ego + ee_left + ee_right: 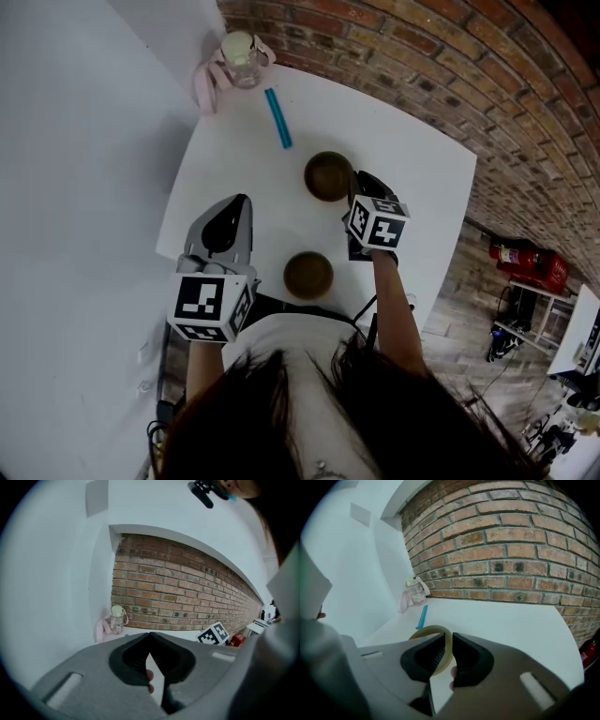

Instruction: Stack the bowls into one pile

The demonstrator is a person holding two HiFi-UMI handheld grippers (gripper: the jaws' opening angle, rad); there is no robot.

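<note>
A small bottle (239, 56) with a pink strap stands at the far left corner of the white surface (412, 159). A blue stick (277, 117) lies just right of it. The left tongs (150, 635) hang over the near left side, tips together, with nothing between them. The near bowl (308, 274) sits by the near edge. The far bowl (328, 175) lies beyond it, and the right tongs (448, 637) are closed narrowly on its right rim.
</note>
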